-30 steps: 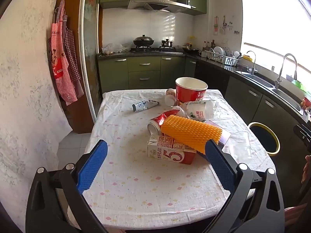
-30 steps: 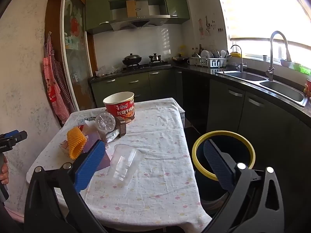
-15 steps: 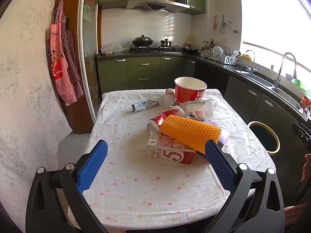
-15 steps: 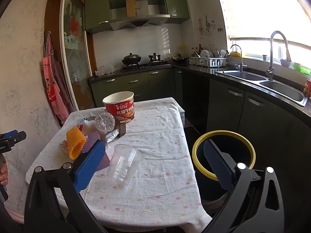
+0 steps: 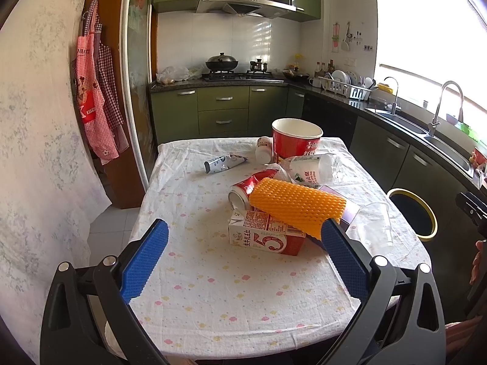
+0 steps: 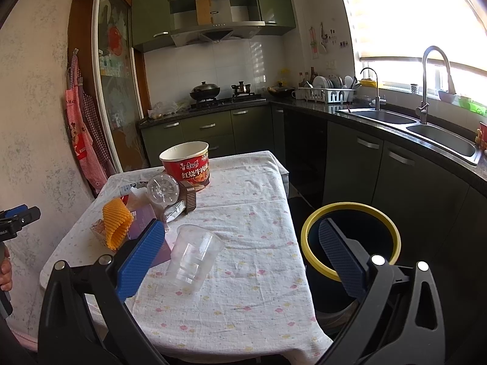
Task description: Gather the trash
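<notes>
Trash lies heaped on the cloth-covered table [image 5: 213, 289]: an orange foam net [image 5: 296, 205] over a red-and-white milk carton [image 5: 264, 237], a crushed red can [image 5: 243, 190], a plastic bottle [image 5: 313, 172], a red noodle bowl [image 5: 296, 141] and a clear plastic cup [image 6: 193, 257] on its side. My left gripper [image 5: 243, 261] hovers open in front of the carton. My right gripper [image 6: 240, 255] is open over the table's right edge, the cup just inside its left finger [image 6: 140, 260]. A yellow-rimmed bin [image 6: 350, 240] stands on the floor to the right.
A small foil pouch [image 5: 223, 162] and a white bottle [image 5: 263, 149] lie farther back. Green cabinets, a stove and a sink counter [image 6: 411, 127] ring the room. Aprons [image 5: 94, 112] hang on the left wall. A hand [image 6: 4, 270] shows at the edge.
Both grippers stay open and nearly still; the views shift only slightly. Nothing on the table has moved.
</notes>
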`<state>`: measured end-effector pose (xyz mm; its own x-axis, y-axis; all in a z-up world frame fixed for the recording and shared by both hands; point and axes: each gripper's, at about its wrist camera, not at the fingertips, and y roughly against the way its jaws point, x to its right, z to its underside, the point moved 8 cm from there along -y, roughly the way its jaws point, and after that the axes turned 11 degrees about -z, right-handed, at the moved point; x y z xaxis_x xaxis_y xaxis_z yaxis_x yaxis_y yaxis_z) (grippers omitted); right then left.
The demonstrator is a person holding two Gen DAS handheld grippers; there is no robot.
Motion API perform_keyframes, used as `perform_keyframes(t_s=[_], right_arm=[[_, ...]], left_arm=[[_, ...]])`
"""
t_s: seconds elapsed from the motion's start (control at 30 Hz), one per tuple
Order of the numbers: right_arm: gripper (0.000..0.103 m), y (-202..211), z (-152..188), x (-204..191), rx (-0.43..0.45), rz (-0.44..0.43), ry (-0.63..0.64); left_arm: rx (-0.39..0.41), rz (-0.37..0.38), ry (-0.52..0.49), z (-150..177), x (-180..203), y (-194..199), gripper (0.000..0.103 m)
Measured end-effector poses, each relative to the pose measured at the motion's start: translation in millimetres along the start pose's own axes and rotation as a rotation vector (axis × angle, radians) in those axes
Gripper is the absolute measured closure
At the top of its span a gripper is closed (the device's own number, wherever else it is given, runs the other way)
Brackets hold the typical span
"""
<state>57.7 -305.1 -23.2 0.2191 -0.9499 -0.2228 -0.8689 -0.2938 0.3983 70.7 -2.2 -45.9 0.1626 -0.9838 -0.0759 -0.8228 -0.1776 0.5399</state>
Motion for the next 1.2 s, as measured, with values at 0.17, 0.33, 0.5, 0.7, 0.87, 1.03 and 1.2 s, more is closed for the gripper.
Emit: perform_keyframes(t_s=[0.17,0.33,0.5,0.7,0.87,1.03,1.2], right_arm=[[0.006,-0.3,-0.1,0.2,0.000,0.000,0.000],[0.006,0.0,-0.3,0.2,-0.002,0.000,-0.001],[0.006,0.2,-0.3,0.2,-0.003,0.000,-0.001],[0.006,-3.2,2.2,3.6,-0.003,0.000,-0.003],[0.006,-3.1,2.1,3.3,-0.005,-0.001,-0.004],[0.006,-3.1,2.1,3.1,-0.005,-0.001,-0.004],[0.006,-2.9,2.1,3.0,-0.006,-0.001,-0.005]], left_arm=[[-0.001,0.000,-0.001,-0.2,-0.1,-0.1,0.004],[-0.001,0.001,0.000,0.0,0.1,0.1,0.004],[-0.001,0.000,0.001,0.2,0.3,0.1,0.004],[-0.003,0.001,-0.002,0.3,0.5,-0.5,0.004],[-0.004,0.002,-0.007,-0.1,1.8,0.4,0.004],[-0.005,0.002,-0.008,0.2,2.7,0.6,0.004],[-0.005,0.002,-0.010,0.4,3.1,0.5,0.004]])
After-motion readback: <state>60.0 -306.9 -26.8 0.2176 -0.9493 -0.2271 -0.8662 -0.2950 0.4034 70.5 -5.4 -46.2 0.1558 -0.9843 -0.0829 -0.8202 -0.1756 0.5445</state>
